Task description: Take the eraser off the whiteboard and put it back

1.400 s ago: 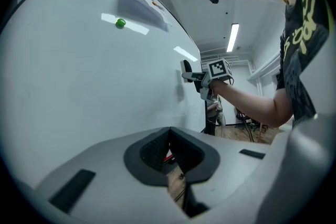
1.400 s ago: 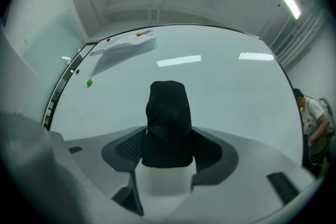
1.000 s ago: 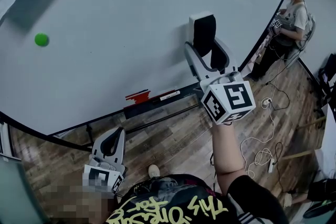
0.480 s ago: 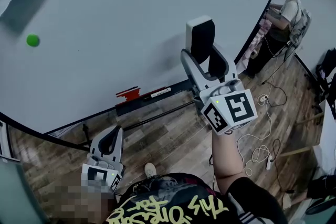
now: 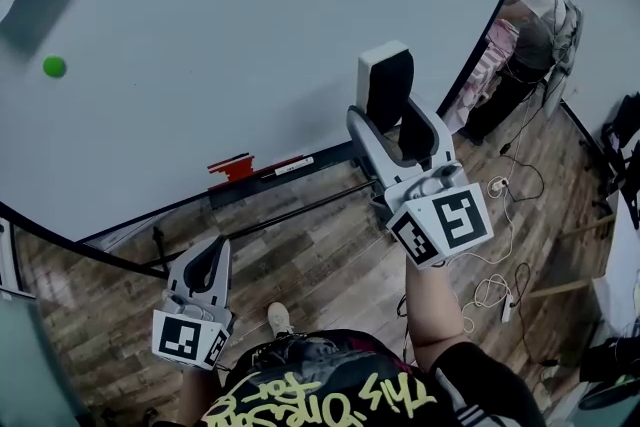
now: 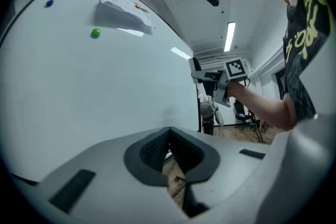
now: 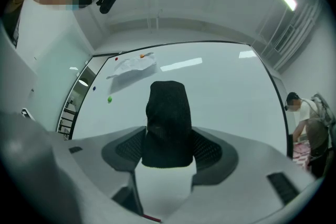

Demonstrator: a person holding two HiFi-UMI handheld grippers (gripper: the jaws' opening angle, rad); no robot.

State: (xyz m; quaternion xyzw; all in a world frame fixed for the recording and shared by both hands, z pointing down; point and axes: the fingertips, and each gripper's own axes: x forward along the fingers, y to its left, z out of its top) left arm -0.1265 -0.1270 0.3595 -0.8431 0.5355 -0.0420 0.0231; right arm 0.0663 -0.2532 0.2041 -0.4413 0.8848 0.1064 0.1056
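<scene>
A large whiteboard (image 5: 250,35) is seen from steeply above, filling the far left. An eraser (image 5: 385,80) with a white body and black felt is gripped between the jaws of the right gripper (image 5: 392,120), near the board's lower edge. Whether it touches the board cannot be told. The left gripper (image 5: 207,260) is held low at the near left, over a wooden floor (image 5: 320,255). A green magnet (image 5: 54,66) is stuck to the board at the left — and a person (image 5: 530,25) is seen at the far right.

Head view looks steeply down from above; whiteboard (image 5: 250,35) fills the upper left of frame. Left gripper view sits low, faces up along the board, right gripper (image 6: 202,77) at centre right. Right gripper view faces the board, close. All share the green magnet (image 5: 54,66).
</scene>
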